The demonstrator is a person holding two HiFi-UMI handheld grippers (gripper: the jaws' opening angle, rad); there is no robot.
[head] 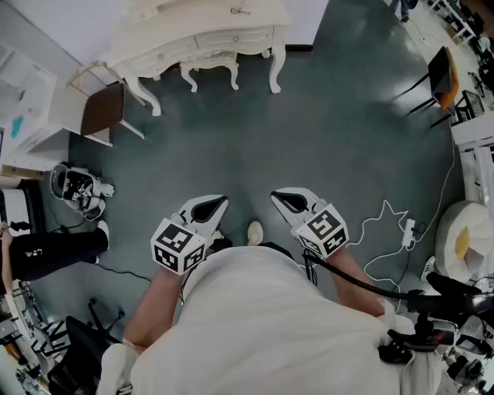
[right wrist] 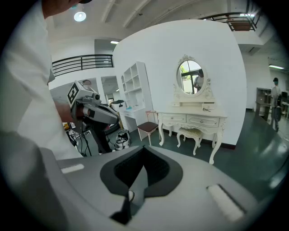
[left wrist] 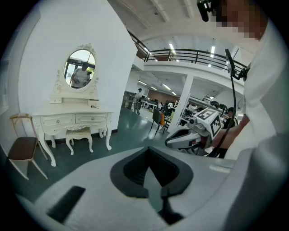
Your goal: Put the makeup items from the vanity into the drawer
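Observation:
The white vanity (head: 201, 35) stands far ahead across the green floor, with its drawers shut and a small stool (head: 210, 68) tucked under it. A small dark item (head: 239, 11) lies on its top; other makeup is too small to make out. In the left gripper view the vanity (left wrist: 74, 119) sits below an oval mirror (left wrist: 80, 68). My left gripper (head: 207, 208) and right gripper (head: 289, 202) are held side by side close to my body, both shut with nothing in them. The right gripper view also shows the vanity (right wrist: 194, 119), still far off.
A brown-seated chair (head: 104, 108) stands left of the vanity, beside a white shelf unit (head: 27, 100). A bag (head: 77, 189) lies on the floor at left. White cables (head: 394, 224) trail at right. A black chair (head: 440, 77) stands at far right.

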